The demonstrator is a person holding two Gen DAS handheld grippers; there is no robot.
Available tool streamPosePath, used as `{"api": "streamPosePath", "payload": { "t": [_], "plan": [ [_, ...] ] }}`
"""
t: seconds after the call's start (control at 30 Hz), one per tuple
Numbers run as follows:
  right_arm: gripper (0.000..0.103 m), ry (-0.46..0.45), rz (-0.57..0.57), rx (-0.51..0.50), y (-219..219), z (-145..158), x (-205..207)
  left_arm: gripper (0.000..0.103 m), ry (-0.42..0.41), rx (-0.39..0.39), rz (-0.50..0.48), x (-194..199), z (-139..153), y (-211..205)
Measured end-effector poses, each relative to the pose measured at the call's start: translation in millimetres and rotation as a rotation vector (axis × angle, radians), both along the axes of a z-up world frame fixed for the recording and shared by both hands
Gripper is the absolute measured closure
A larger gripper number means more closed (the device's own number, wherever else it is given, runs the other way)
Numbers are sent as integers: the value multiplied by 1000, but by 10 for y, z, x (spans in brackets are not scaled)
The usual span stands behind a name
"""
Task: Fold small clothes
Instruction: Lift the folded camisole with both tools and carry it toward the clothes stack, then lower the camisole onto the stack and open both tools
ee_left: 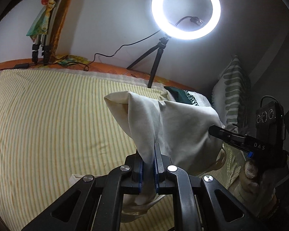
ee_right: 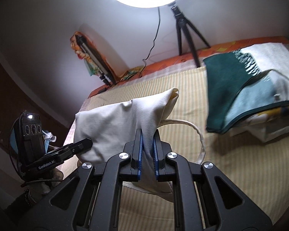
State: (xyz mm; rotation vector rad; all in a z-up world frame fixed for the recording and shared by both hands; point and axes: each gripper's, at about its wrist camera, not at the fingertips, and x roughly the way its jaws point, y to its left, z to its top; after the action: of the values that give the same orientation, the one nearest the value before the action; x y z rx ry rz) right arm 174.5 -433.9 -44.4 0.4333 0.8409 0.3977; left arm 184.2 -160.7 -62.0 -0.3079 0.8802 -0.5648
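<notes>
Both grippers are clamped on the same cream garment (ee_left: 175, 127), which hangs between them above the striped bedspread (ee_left: 48, 119). In the left wrist view, the left gripper (ee_left: 148, 154) has its blue-padded jaws pressed together on a gathered fold of the cloth, which rises from the pads into a peaked bunch and drapes off to the right. There the right gripper (ee_left: 214, 130) reaches in from the right edge of the frame, its black tip touching the cloth; whether its jaws pinch it cannot be told from that view. A hand (ee_left: 250, 175) grips its handle below.

The right wrist view settles it: the jaws of the right gripper (ee_right: 148, 144) are closed on a fold of the cream garment (ee_right: 109, 123), with the fabric pinched between the blue pads. A ribbed edge of the garment loops out to the right of the jaws. The left gripper (ee_right: 86, 143) enters from the left, its tip against the cloth.

Toward the far right corner of the bed lies a stack of folded clothes (ee_right: 240, 100), a dark green piece on top, well apart from the held garment. A lit ring light (ee_left: 186, 9) on a small tripod (ee_left: 156, 61) stands at the bed's far edge, and a striped pillow (ee_left: 233, 92) leans by the right side.
</notes>
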Motion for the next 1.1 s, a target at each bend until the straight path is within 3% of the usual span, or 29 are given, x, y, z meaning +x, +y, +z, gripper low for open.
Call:
{"api": "streamPosePath", "payload": {
  "t": [0.5,0.8,1.1],
  "plan": [
    [93,-47,-121,-108,-1122,286,176,98,-51,-15,-91,418,108,-1309],
    [93,-54,-232,-176,-1933,355,578,98,-100,1,-138,791,183,-2113],
    [93,-53,-263,-230,-2319,232,1018,98,-119,51,-136,1143,38,-2594]
  ]
}}
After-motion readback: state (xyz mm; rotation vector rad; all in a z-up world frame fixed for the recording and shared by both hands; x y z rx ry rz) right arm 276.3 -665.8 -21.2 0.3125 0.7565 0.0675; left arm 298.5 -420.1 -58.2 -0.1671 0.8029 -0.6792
